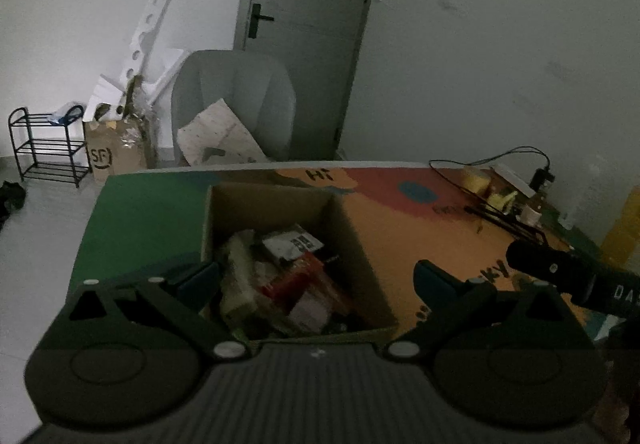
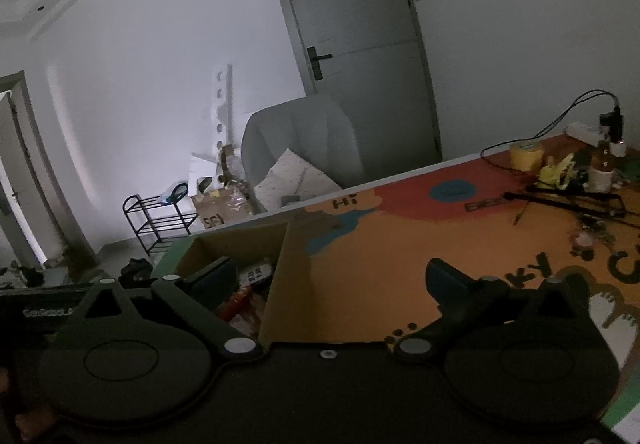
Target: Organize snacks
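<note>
An open cardboard box (image 1: 360, 244) stands on the colourful table mat (image 1: 400, 228). It holds several snack packets (image 1: 288, 276), red, white and pale green. My left gripper (image 1: 316, 276) is open and empty, hovering just above the box's near edge, its jaws spread wider than the pile. My right gripper (image 2: 332, 280) is open and empty, to the right of the box (image 2: 280, 284), with its left finger over the box's right wall. The right gripper's body shows in the left wrist view (image 1: 560, 272).
At the mat's far right lie a yellow tape roll (image 2: 526, 154), a small bottle (image 2: 602, 164), cables and black rods (image 2: 568, 200). Behind the table stand a grey armchair (image 1: 236, 104), a door (image 1: 308, 24), a cardboard carton (image 1: 116, 152) and a black shoe rack (image 1: 48, 144).
</note>
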`<state>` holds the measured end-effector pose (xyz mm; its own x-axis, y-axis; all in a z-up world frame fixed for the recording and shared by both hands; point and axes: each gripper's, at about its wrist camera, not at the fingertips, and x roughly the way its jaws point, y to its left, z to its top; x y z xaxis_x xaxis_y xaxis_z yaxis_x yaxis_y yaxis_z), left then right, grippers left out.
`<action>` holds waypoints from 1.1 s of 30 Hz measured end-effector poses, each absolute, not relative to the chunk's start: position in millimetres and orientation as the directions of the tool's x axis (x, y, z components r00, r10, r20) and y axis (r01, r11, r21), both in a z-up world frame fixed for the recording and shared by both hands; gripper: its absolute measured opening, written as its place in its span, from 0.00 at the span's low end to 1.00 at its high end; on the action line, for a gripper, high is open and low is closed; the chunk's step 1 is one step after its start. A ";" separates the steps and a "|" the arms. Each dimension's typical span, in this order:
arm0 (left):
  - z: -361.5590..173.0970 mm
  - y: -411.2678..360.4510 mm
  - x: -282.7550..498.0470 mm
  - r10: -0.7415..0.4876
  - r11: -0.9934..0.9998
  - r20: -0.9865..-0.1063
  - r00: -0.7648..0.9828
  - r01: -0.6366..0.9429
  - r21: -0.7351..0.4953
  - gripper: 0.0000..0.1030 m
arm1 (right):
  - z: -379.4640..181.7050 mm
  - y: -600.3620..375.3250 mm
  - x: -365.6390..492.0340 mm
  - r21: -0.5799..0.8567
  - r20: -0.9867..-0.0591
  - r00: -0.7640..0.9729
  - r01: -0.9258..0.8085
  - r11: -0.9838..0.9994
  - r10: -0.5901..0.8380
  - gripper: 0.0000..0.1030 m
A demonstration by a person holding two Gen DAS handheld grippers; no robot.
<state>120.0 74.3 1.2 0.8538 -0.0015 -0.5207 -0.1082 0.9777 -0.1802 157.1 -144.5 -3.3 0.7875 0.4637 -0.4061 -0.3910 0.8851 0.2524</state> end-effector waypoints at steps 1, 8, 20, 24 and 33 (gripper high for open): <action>2.3 73.7 118.9 -0.010 0.978 -0.524 0.852 -0.102 -0.185 1.00 | -2.4 -145.8 156.1 0.250 -0.408 0.788 -0.389 0.887 0.461 1.00; 16.0 72.5 100.4 -0.035 0.977 -0.501 0.865 -0.075 -0.198 1.00 | 7.8 -158.3 140.8 0.206 -0.424 0.793 -0.385 0.900 0.437 1.00; 39.0 64.9 66.8 -0.053 0.985 -0.477 0.877 -0.033 -0.171 1.00 | 24.0 -179.3 109.6 0.169 -0.499 0.751 -0.405 0.898 0.432 1.00; 42.9 67.7 50.1 -0.047 0.983 -0.456 0.889 -0.040 -0.179 1.00 | 30.7 -187.9 99.0 0.176 -0.504 0.750 -0.397 0.901 0.429 1.00; 56.5 71.7 20.1 -0.022 0.991 -0.437 0.899 -0.036 -0.126 1.00 | 50.4 -202.8 87.0 0.182 -0.465 0.756 -0.429 0.885 0.461 1.00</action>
